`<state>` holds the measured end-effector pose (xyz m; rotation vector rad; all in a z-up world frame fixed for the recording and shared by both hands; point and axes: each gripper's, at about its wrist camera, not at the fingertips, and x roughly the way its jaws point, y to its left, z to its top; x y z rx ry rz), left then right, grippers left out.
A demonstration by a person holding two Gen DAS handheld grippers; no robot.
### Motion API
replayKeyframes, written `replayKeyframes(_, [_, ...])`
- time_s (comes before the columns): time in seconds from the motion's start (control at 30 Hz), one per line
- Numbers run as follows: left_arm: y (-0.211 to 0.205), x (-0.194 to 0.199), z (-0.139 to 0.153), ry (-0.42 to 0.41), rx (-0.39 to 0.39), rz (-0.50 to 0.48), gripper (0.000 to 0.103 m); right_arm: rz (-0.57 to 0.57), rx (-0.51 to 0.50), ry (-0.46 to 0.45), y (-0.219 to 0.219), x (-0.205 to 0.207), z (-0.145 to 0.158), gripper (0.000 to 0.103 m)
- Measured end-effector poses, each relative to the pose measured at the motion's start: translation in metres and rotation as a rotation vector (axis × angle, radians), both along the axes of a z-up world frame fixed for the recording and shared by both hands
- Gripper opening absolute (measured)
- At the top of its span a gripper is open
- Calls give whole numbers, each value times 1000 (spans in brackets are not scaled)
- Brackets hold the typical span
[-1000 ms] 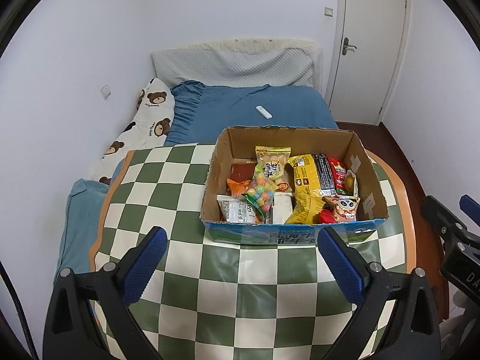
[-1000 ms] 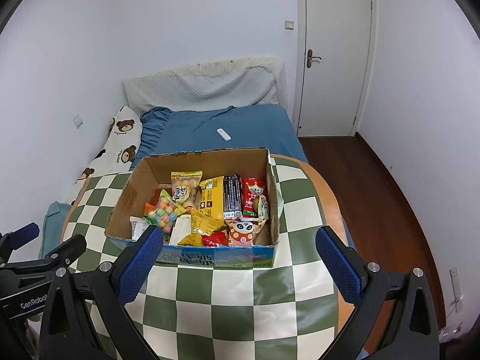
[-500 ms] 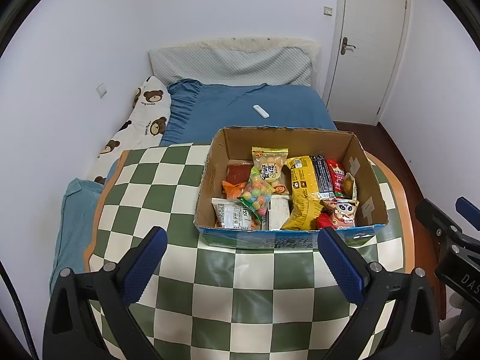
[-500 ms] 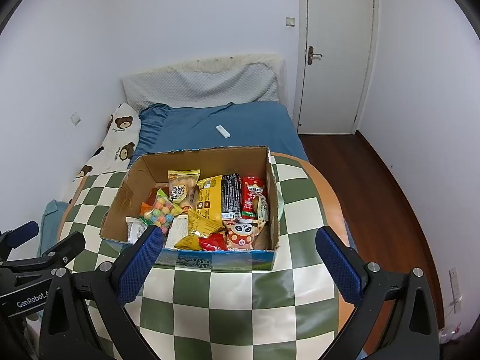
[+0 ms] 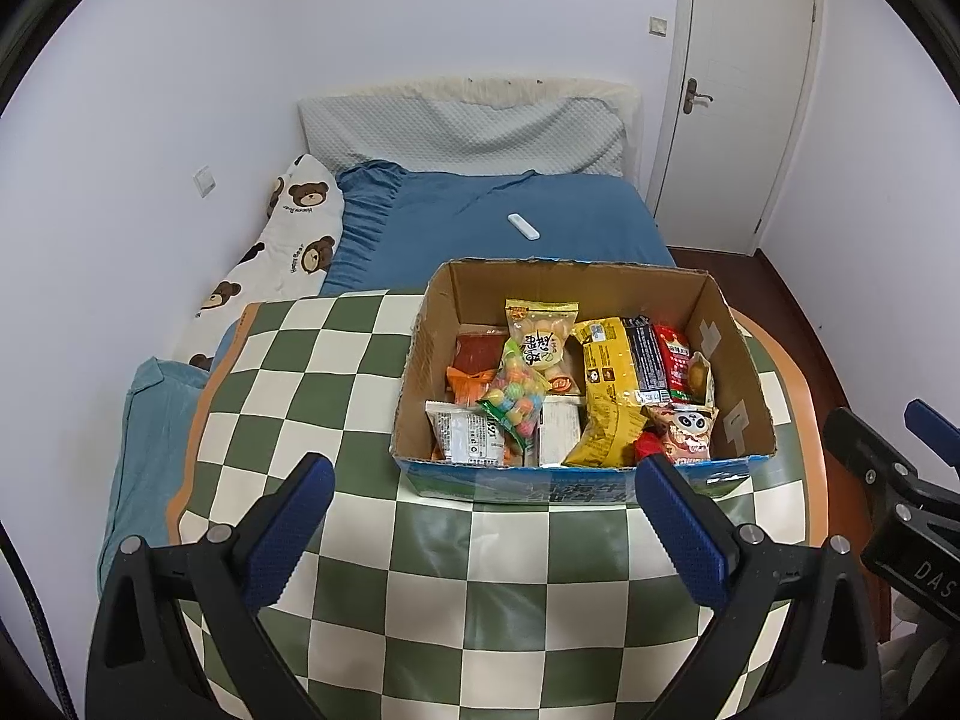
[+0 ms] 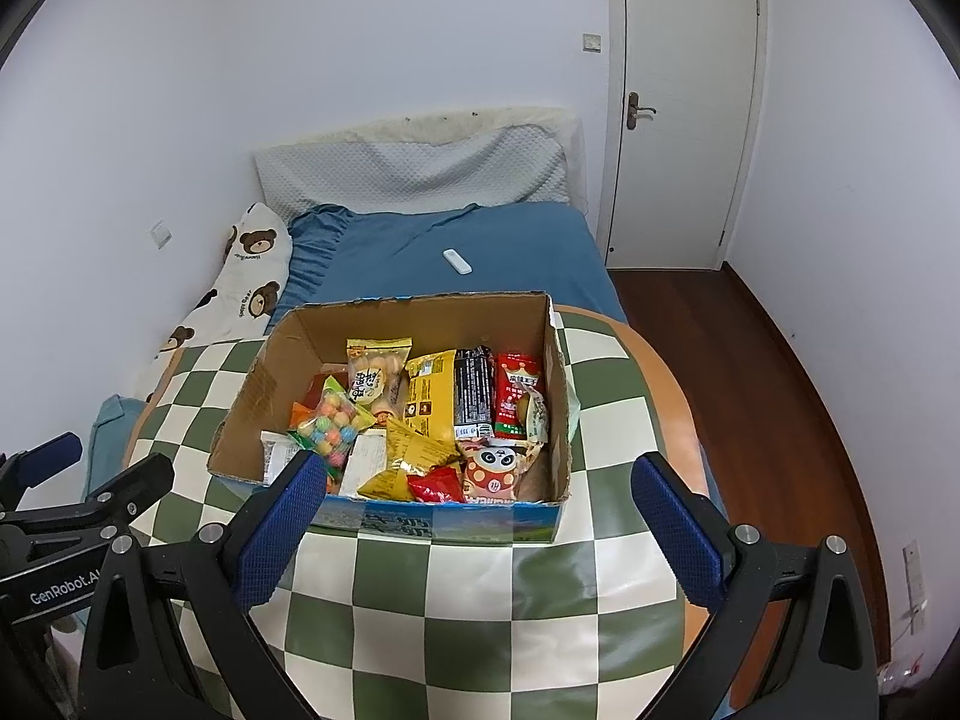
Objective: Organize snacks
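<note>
An open cardboard box (image 5: 741,396) (image 6: 252,396) stands on a round table with a green and cream checked cloth (image 5: 336,360) (image 6: 456,588). Inside it lie several snack packs: a bag of coloured candy balls (image 5: 513,402) (image 6: 330,423), a yellow bag (image 5: 606,378) (image 6: 429,399), a panda pack (image 5: 687,429) (image 6: 492,471) and a red pack (image 5: 675,357) (image 6: 516,390). My left gripper (image 5: 483,519) hovers open before the box's near wall, empty. Just as wide open, my right gripper (image 6: 474,516) hangs in front of the same wall with nothing held.
Behind the table lies a bed with a blue sheet (image 5: 480,222), a white remote (image 5: 523,226) (image 6: 457,261) and a bear-print pillow (image 5: 288,240). A closed white door (image 6: 678,120) stands at the back right above a dark wooden floor (image 6: 750,372).
Both views have shifted slightly toward the box, which now sits a little lower and larger. Both grippers stay open and nothing in the box has moved.
</note>
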<state>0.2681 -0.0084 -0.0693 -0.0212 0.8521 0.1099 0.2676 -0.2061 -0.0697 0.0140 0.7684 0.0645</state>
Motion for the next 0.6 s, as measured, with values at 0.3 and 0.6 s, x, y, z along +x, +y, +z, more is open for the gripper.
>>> replayKeyframes(0.3, [1,0,1,-4,-2,0,103,3,3,2,0,0,-1,103])
replayKeyframes(0.6, [2,-4,3,-7,-2,7,103,17,3,-5,3,-4,-2,103])
